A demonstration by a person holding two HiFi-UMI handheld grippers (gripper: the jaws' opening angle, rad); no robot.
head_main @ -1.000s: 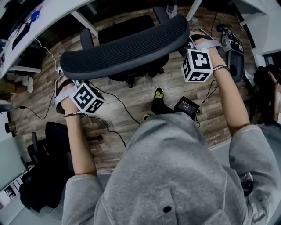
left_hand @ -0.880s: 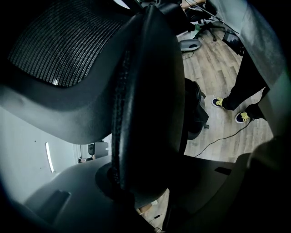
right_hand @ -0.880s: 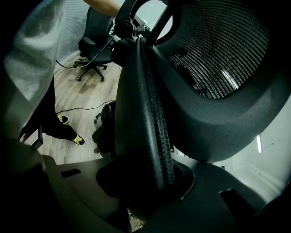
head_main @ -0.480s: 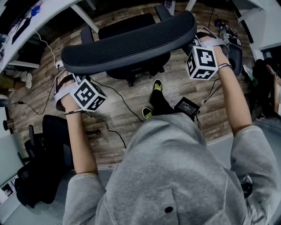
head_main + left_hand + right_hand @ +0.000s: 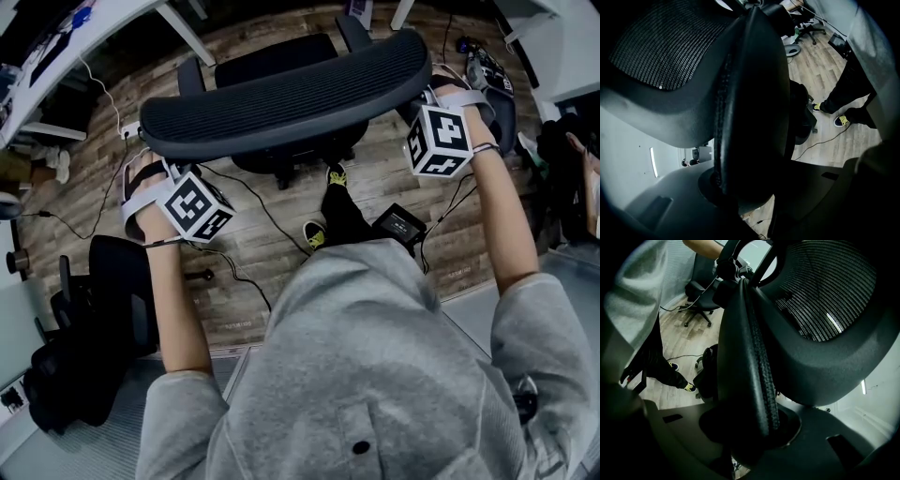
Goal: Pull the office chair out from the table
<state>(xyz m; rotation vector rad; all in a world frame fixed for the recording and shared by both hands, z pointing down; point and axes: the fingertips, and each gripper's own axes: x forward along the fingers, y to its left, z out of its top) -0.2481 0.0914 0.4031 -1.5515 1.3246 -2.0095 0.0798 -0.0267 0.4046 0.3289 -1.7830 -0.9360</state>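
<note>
Head view first: left gripper [image 5: 156,167] clamped on the near left end of the office chair [image 5: 281,94] backrest, right gripper [image 5: 424,92] clamped on the right end. Seat just past and below both, out over the wood floor [image 5: 272,239]. White counter [image 5: 66,47] further out, beyond the left gripper.

Left gripper view: padded backrest rim [image 5: 750,108] pinched between the jaws, mesh [image 5: 665,47] up and to the left.

Right gripper view: same deal, rim wedged between the jaws and squeezed, mesh up and to the right.
</note>
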